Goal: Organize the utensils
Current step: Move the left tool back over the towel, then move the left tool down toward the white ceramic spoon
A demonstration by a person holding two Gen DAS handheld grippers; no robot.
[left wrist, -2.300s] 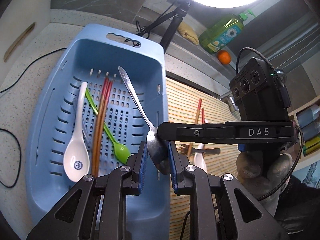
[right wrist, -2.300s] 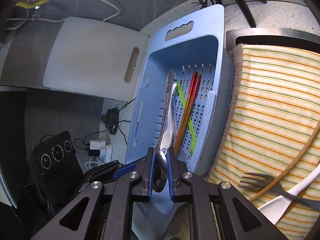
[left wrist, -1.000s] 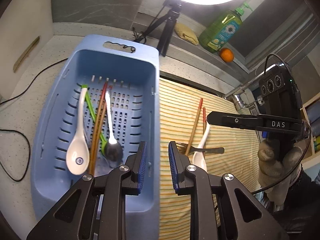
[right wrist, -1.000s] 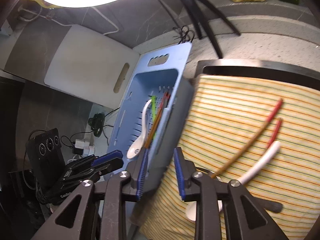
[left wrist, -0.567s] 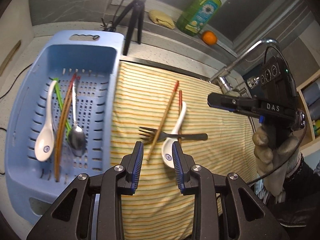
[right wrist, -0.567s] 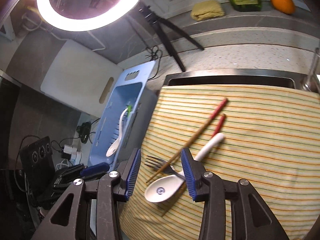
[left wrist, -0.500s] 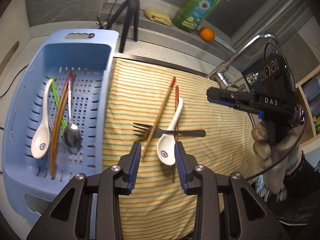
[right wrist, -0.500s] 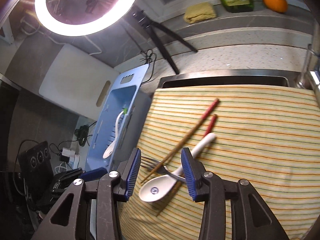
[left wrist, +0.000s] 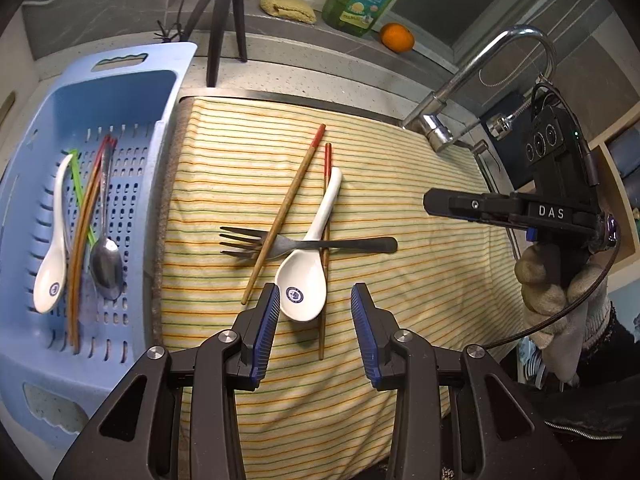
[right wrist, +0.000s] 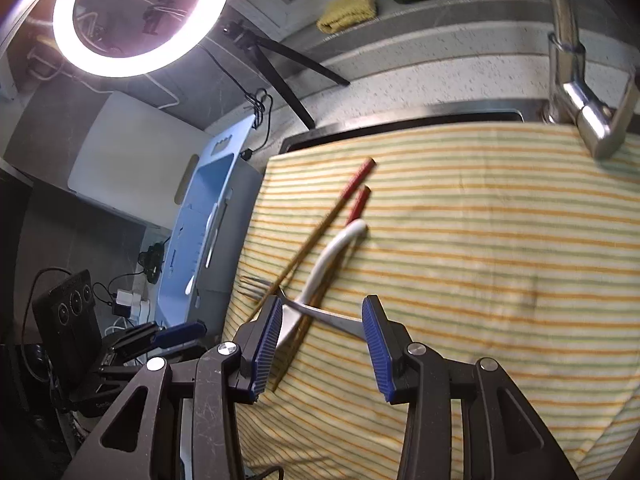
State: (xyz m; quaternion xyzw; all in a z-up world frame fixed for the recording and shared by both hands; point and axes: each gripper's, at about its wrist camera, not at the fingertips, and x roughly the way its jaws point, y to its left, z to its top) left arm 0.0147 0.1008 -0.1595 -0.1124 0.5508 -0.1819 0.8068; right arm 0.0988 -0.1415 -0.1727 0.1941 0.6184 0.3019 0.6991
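- Left wrist view: a white ceramic spoon point(left wrist: 306, 276) with a blue emblem in its bowl lies on the striped cloth point(left wrist: 420, 168), crossed by a dark metal fork point(left wrist: 308, 243) and two red-tipped chopsticks point(left wrist: 292, 200).
- Left gripper point(left wrist: 314, 320) tilts steeply down above the spoon's bowl, its jaws apart and empty after just widening.
- Right gripper point(right wrist: 320, 338) angles down over the fork handle, its jaws likewise spread, touching nothing, in a gloved hand point(left wrist: 554, 288).
- Blue basket point(left wrist: 160, 80) beside the cloth holds one white spoon point(left wrist: 52, 268), one steel spoon point(left wrist: 106, 264), one green utensil and some brown chopsticks whose number I cannot tell.
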